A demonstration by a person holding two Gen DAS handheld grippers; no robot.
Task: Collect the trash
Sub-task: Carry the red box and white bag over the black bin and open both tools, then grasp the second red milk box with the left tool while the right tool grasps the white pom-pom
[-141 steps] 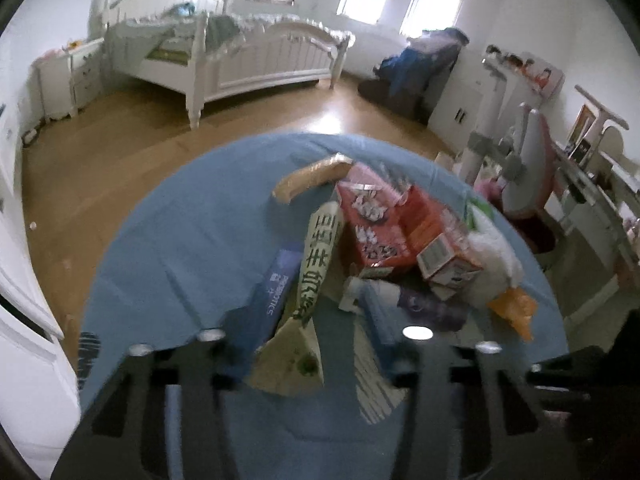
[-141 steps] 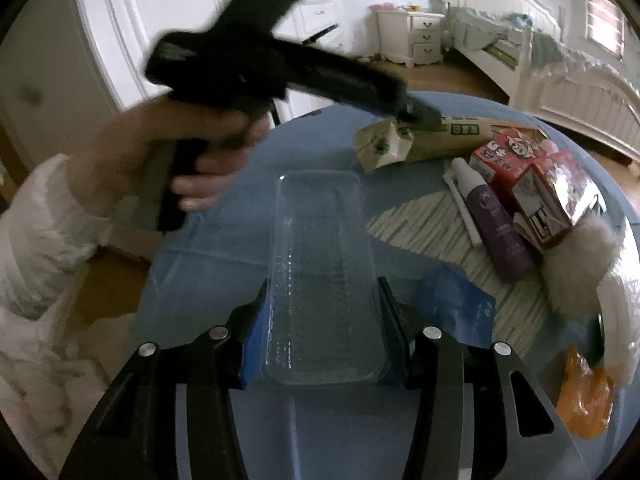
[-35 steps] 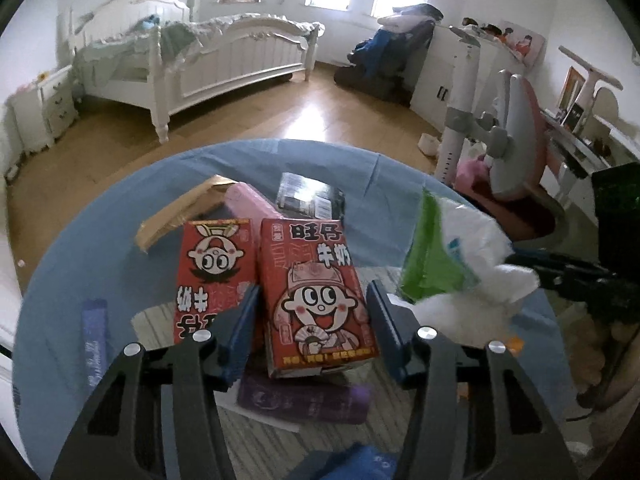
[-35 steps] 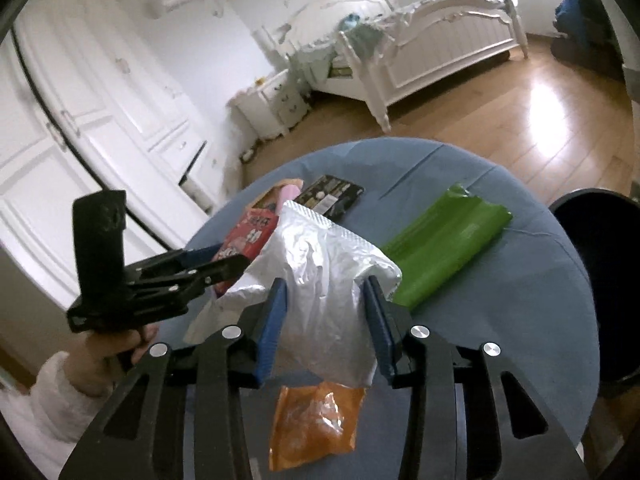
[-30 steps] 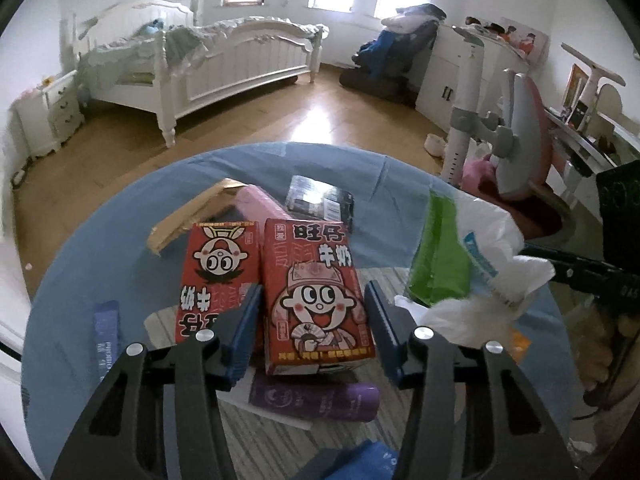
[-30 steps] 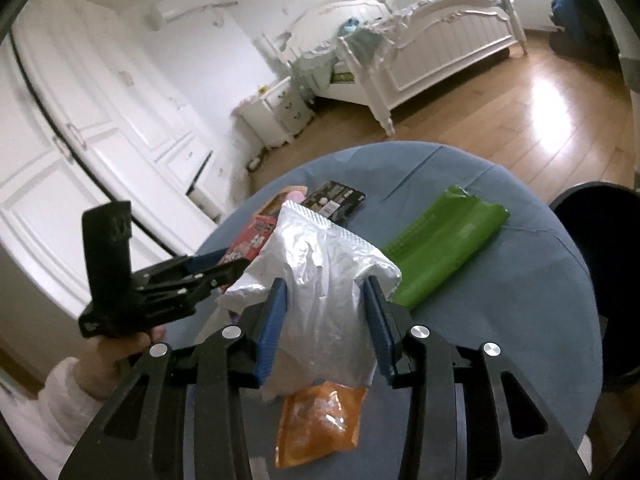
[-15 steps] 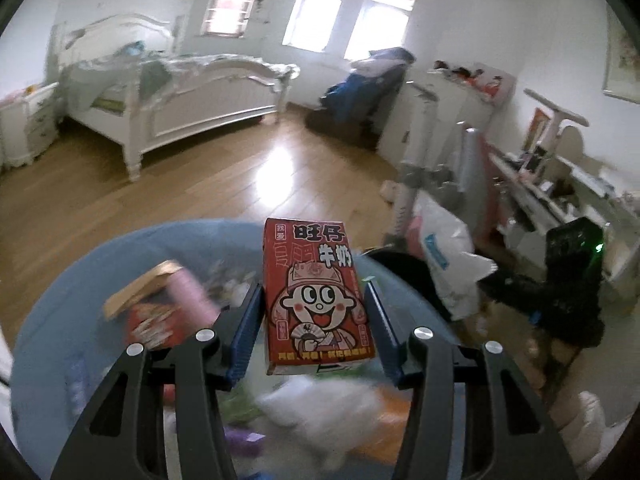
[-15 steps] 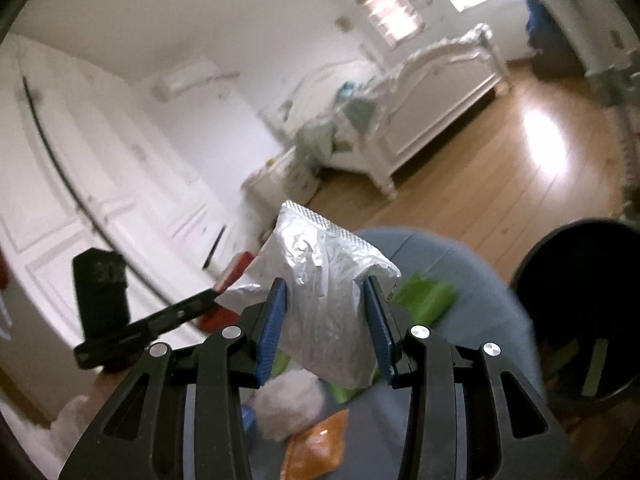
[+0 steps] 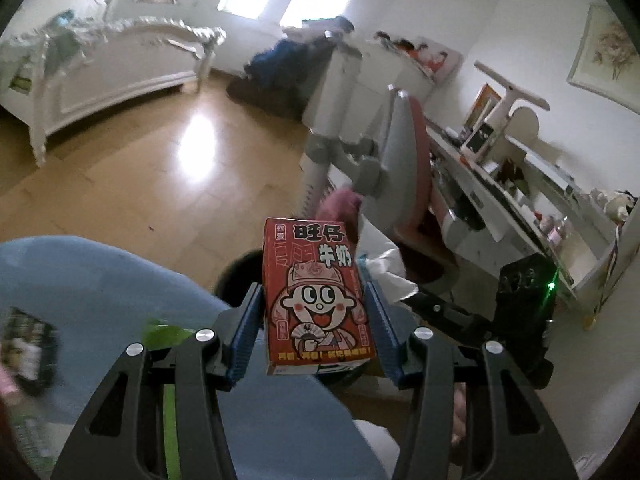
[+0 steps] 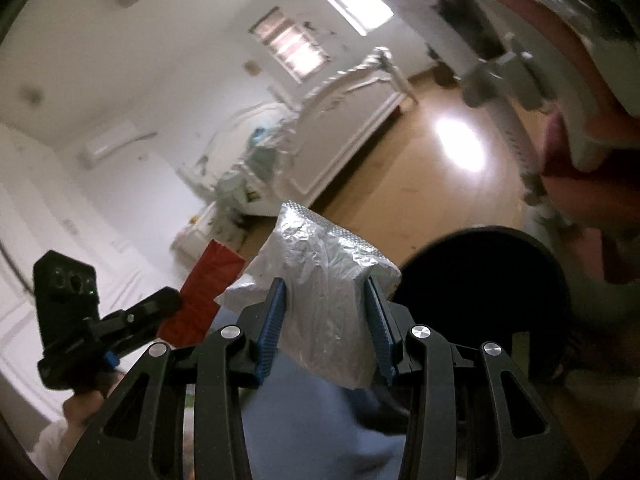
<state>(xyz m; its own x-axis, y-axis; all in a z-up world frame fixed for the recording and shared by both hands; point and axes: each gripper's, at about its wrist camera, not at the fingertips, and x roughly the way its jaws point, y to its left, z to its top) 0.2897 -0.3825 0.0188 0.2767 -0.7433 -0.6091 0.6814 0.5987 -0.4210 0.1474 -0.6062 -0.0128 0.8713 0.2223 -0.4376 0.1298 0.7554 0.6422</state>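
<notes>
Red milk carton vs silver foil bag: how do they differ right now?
The red milk carton is a rigid printed box with a cartoon face; the silver foil bag is crumpled, plain and shiny. The carton sits in the left gripper, the bag in the right gripper. Both are clamped, lifted off the blue table, near the black bin.

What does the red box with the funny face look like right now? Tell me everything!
The red box is a small cardboard carton with a smiling, wide-eyed cartoon child, big black Chinese characters on top and a yellow strip of writing below. It stands upright, lifted off the blue table, pinched on both sides by the left gripper's blue pads. Its corners look sharp, undented. In the right wrist view it shows as a plain red slab held up in the air.
</notes>
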